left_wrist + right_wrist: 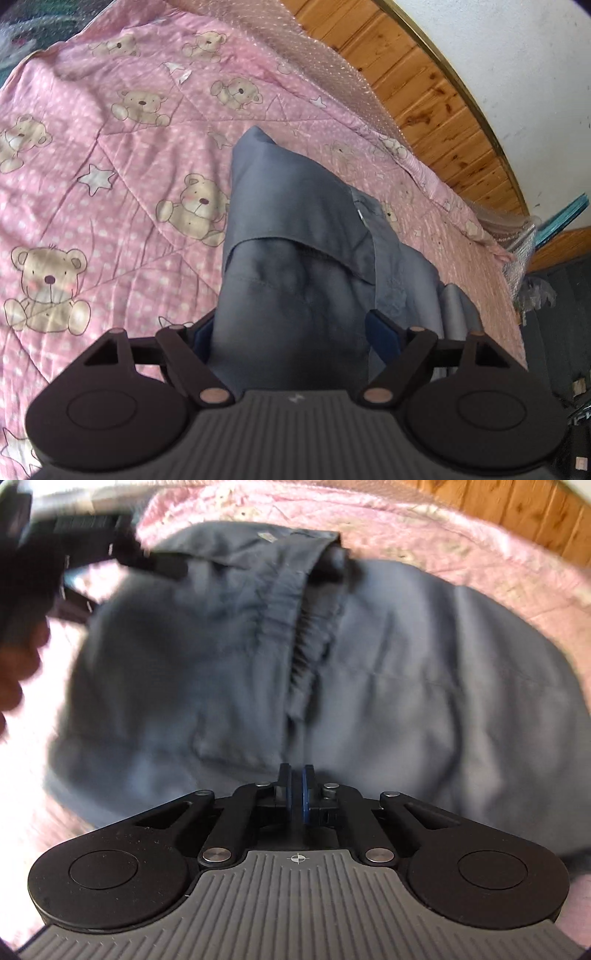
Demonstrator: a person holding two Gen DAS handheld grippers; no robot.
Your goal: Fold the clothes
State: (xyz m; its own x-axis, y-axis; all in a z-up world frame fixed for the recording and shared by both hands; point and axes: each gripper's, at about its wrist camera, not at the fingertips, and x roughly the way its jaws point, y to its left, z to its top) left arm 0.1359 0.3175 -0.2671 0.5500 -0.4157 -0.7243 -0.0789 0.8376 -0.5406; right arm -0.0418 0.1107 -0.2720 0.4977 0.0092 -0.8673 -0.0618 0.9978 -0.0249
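A grey-blue garment (291, 229) with an elastic waistband (306, 635) lies on a pink teddy-bear quilt (110, 155). In the left wrist view my left gripper (291, 332) stands wide open with a thick fold of the garment filling the space between its fingers. In the right wrist view my right gripper (296, 786) is shut, its blue pads together right at the garment's near fold; whether cloth is pinched I cannot tell. The left gripper also shows in the right wrist view (155, 559) at the garment's far left corner, blurred.
The quilt (461, 550) covers a bed. A wooden panelled headboard (424, 92) and white wall (517, 74) run along the right. Clutter and dark floor (554, 314) lie past the bed's right edge. A hand (14, 664) shows at the left edge.
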